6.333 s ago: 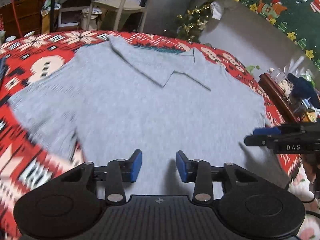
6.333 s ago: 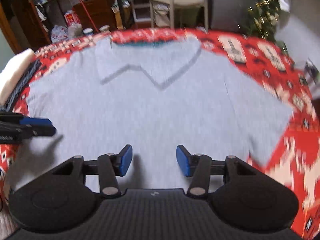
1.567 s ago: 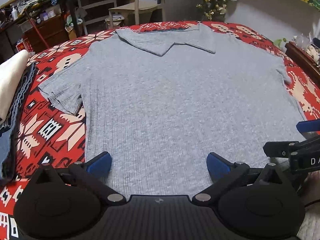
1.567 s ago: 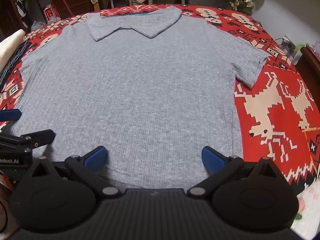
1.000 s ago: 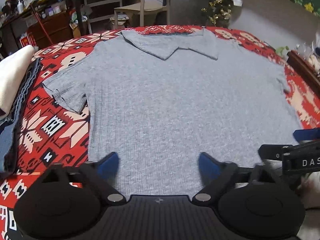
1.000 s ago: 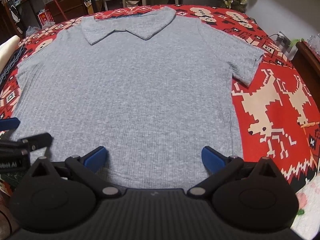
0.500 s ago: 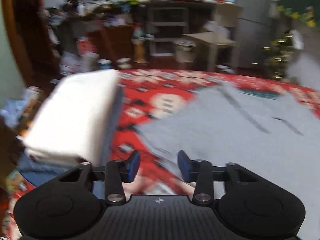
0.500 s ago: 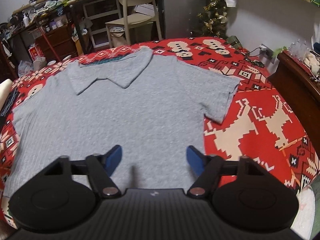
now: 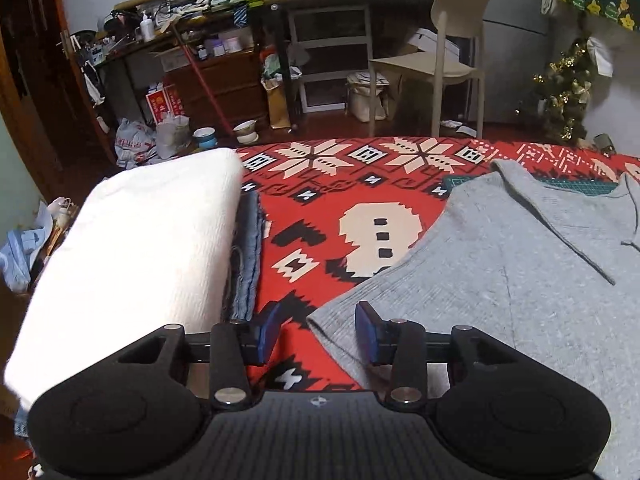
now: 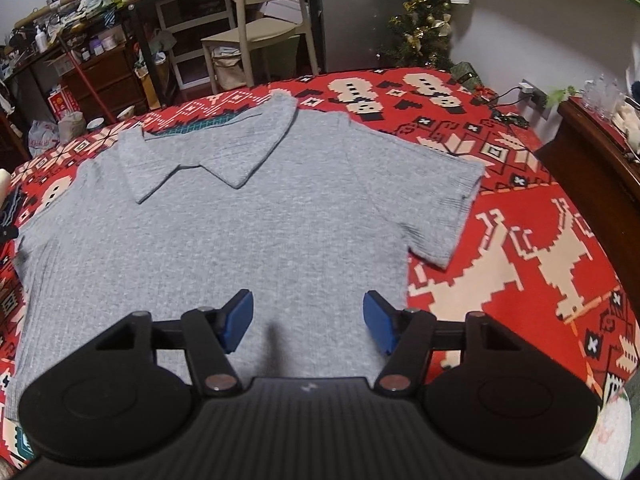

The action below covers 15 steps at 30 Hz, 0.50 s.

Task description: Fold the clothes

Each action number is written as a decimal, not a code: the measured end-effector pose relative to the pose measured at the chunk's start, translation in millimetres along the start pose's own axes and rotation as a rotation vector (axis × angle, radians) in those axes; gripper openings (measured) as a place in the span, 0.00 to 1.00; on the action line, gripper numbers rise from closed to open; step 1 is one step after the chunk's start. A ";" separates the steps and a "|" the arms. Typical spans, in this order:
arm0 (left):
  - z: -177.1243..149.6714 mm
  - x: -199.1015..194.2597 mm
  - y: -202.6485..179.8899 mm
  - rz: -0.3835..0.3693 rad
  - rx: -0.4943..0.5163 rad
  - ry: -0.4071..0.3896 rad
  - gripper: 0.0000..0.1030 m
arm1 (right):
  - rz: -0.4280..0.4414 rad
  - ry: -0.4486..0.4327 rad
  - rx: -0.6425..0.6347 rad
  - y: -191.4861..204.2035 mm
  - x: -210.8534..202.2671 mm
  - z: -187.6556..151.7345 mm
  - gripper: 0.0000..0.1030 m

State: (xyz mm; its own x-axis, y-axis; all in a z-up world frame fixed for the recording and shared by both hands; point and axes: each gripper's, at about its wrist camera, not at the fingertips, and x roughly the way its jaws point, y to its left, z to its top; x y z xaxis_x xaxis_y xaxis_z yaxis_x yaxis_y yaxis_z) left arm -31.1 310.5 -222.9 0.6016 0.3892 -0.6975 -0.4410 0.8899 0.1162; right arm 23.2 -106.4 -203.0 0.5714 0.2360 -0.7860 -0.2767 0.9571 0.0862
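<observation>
Fold not started as far as visible; grey ribbed short-sleeved polo shirt (image 10: 256, 216) lies flat, face up, fully spread on the red patterned blanket (image 10: 520, 248) with cream snowflake and reindeer motifs; collar at 12 o'clock in right wrist view, sleeves out toward 9 and 3 o'clock; no crease or flap turned over yet, so every fold is left to do; likely step in hand is reaching for the sleeves.

Left gripper (image 9: 318, 332) hovers at the shirt's sleeve (image 9: 360, 320) tip, at 6 o'clock in its view; fingers apart and opening, sleeve corner lies under the gap, pads not pressing it; right gripper (image 10: 306, 320) over the shirt body near the side edge, fingers wide apart and closing, nothing clamped.

Shirt looks smooth, thin knit, floppy; collar laid open, sleeve hem slightly rippled; folded white thick textile (image 9: 132, 264) on a blue denim piece (image 9: 248, 256) sits at 9 o'clock of left view, apart from the shirt.
</observation>
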 end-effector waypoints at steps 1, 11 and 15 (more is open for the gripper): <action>0.8 2.0 -1.3 -0.014 0.008 0.001 0.39 | 0.003 0.003 -0.001 2.1 1.8 1.9 0.63; 3.1 9.5 -6.3 0.030 0.057 0.002 0.05 | 0.024 0.014 0.009 11.5 12.1 18.9 0.64; 5.4 4.9 -8.7 0.093 0.086 -0.026 0.04 | 0.023 0.013 0.019 8.9 14.6 21.9 0.64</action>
State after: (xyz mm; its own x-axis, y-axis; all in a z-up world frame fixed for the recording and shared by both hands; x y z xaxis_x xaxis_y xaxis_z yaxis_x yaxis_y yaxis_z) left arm -20.7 305.9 -223.5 0.5783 0.4760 -0.6625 -0.4377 0.8664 0.2404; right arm 46.0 -90.8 -200.3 0.5548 0.2560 -0.7916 -0.2747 0.9545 0.1161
